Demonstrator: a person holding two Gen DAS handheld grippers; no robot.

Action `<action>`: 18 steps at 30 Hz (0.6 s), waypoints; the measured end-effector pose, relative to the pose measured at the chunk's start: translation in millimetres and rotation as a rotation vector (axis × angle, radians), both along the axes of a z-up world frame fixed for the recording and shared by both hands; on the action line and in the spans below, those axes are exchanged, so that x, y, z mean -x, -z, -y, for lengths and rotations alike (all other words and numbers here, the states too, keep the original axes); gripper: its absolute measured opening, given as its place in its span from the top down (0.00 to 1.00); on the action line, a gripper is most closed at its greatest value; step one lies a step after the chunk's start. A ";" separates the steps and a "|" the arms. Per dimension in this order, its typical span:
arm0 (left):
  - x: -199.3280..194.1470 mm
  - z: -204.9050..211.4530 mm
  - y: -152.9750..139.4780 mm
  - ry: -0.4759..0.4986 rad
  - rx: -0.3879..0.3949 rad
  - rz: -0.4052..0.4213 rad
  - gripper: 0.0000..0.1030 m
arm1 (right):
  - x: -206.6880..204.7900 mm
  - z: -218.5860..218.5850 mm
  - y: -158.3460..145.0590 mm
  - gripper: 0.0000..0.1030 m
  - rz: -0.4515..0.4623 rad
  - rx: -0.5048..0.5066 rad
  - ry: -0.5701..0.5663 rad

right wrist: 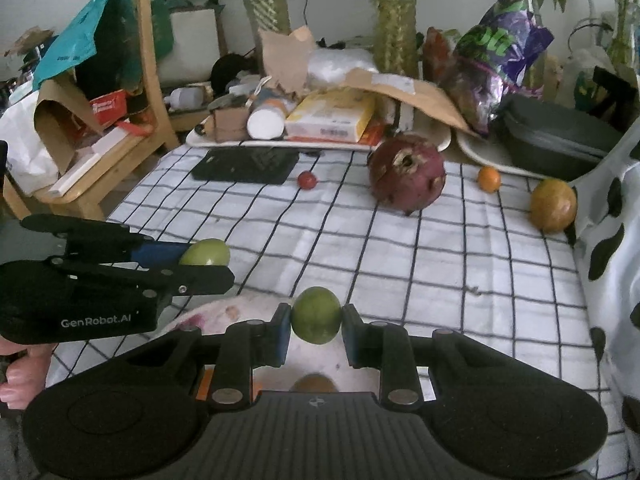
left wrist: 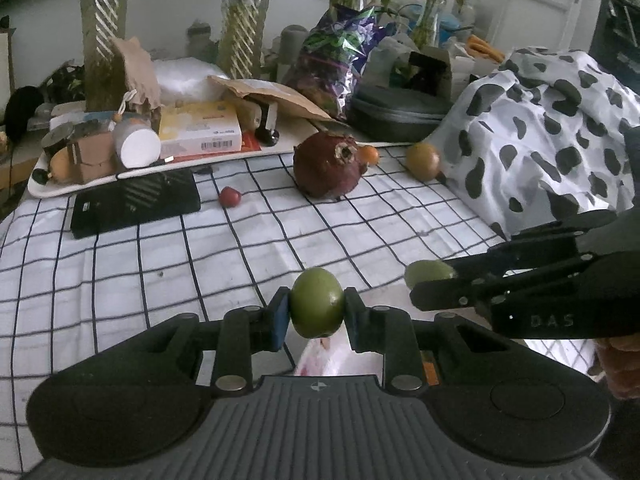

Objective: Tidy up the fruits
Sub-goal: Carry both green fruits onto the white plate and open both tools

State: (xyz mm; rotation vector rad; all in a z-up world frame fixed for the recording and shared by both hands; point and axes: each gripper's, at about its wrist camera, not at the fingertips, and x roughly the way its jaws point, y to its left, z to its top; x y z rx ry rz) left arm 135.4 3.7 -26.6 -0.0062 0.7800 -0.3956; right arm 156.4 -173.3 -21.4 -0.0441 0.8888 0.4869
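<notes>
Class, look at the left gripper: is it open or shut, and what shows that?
Shut on a green fruit. The left gripper has its jaws pressed against both sides of the fruit, lifting it clear of the checked cloth.

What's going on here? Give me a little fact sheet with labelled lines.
setting: checked cloth on a cluttered table
left gripper: shut on a green fruit
right gripper: shut on a second green fruit
below the grippers: a white bowl, stained pink inside
loose on the cloth: large dark red fruit, small red fruit, small orange fruit, yellow-brown fruit
also there: black flat box, spotted cloth, tray of boxes
</notes>
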 end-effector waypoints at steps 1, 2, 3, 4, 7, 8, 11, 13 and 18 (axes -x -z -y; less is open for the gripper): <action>2.0 -0.2 0.0 -0.001 0.002 -0.003 0.73 | 1.0 -0.4 0.6 0.73 -0.010 -0.003 -0.001; 4.3 -0.4 0.1 -0.001 0.002 -0.006 0.73 | 2.6 -0.2 1.1 0.73 -0.016 -0.008 0.000; 6.2 -0.2 0.2 0.000 0.001 -0.007 0.73 | 3.7 -0.5 1.3 0.73 -0.021 -0.013 0.001; 8.1 -0.1 0.3 0.000 0.000 -0.009 0.73 | 5.2 -1.1 1.2 0.73 -0.025 -0.017 0.000; 14.4 -0.9 0.8 -0.001 0.002 -0.018 0.73 | 8.0 -2.2 1.5 0.72 -0.043 -0.037 -0.009; 16.4 -1.0 1.0 -0.002 0.002 -0.020 0.73 | 8.2 -2.5 2.3 0.70 -0.052 -0.042 -0.010; 23.0 -2.3 0.9 -0.007 0.006 -0.026 0.73 | 12.6 -4.1 -0.2 0.24 -0.028 -0.030 -0.005; 28.0 -3.8 0.3 -0.011 0.010 -0.030 0.73 | 16.4 -4.1 -5.7 0.18 0.008 -0.019 -0.013; 40.7 -8.0 -0.6 -0.022 0.018 -0.045 0.73 | 31.6 0.1 -11.1 0.07 0.025 -0.012 -0.017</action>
